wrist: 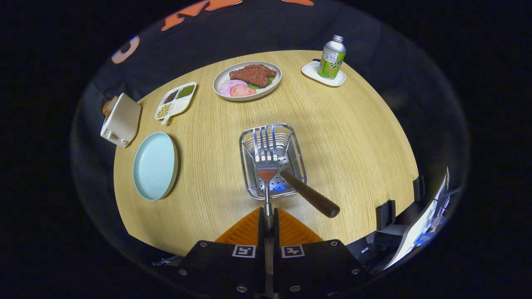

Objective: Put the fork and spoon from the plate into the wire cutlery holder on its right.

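The gripper has its fingers closed narrowly on the slim metal handle of the fork, one finger pressing on each side of it. The fork projects straight ahead from between the fingers, tines forward, with its head over the wire cutlery holder just beyond the fingertips. Whether the fork hangs above the holder or already touches its floor cannot be told from this view. A utensil with a dark wooden handle already lies in the holder, its handle leaning out over the near right rim toward the gripper; its working end is hidden behind the fork head, so it is judged, not confirmed, to be the spoon. To the left of the holder, well apart from it, the pale blue plate sits on the wooden table with no cutlery on it. By this evidence the task is judged to be in its final stage: one utensil is placed, and the fork remains to be lowered and released. Farther back stand a toaster, a divided dish of beans, a plate of food, and a drink bottle on a small tray.
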### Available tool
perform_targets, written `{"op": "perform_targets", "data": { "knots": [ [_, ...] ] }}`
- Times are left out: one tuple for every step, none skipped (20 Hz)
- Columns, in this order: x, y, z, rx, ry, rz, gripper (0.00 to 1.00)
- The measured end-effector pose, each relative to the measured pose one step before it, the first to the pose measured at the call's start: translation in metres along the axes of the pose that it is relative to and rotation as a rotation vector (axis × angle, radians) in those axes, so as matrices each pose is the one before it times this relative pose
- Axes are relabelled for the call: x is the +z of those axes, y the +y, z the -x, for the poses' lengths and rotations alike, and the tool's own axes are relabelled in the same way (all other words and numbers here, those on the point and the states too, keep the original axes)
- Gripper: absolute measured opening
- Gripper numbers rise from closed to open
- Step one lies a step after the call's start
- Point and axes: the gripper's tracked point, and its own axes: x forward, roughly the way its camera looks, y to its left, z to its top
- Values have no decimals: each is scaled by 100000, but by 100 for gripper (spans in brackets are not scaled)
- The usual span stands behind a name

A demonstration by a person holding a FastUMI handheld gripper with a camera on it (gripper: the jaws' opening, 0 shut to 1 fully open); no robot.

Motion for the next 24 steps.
{"op": "perform_targets", "data": {
  "knots": [
    [461,41,56,1767,-1046,-1078,9],
    [662,40,157,1240,-1211,-1201,11],
    [646,-31,109,852,-1490,-827,12],
    [966,135,328,1332,-3012,-1088,12],
    [1259,290,526,2391,-3926,-863,13],
    [1451,638,692,3401,-5103,-389,14],
    [1721,748,733,4170,-5877,-335,15],
    [1746,672,871,3582,-6035,-113,18],
    [1827,743,793,3350,-7061,80,19],
    [2085,937,827,3393,-7416,425,22],
    [2009,962,773,3120,-7521,986,25],
    [1978,905,955,2246,-7395,1636,33],
    [1983,629,776,1482,-7039,2451,37],
    [1831,564,694,722,-6492,3066,45],
    [1545,569,667,846,-6147,3564,50],
    [1560,632,624,657,-5737,3596,55],
    [1532,550,397,606,-5443,3191,58],
    [1347,571,531,468,-4636,2456,65],
    [1182,534,352,465,-5015,2030,72],
    [1312,297,170,159,-4851,1732,80],
    [1017,256,115,119,-3831,1247,83],
    [574,273,-4,-270,-2360,716,87],
    [622,234,327,570,-2166,723,88],
    [767,167,-23,-168,-2181,827,89]
  ]
}}
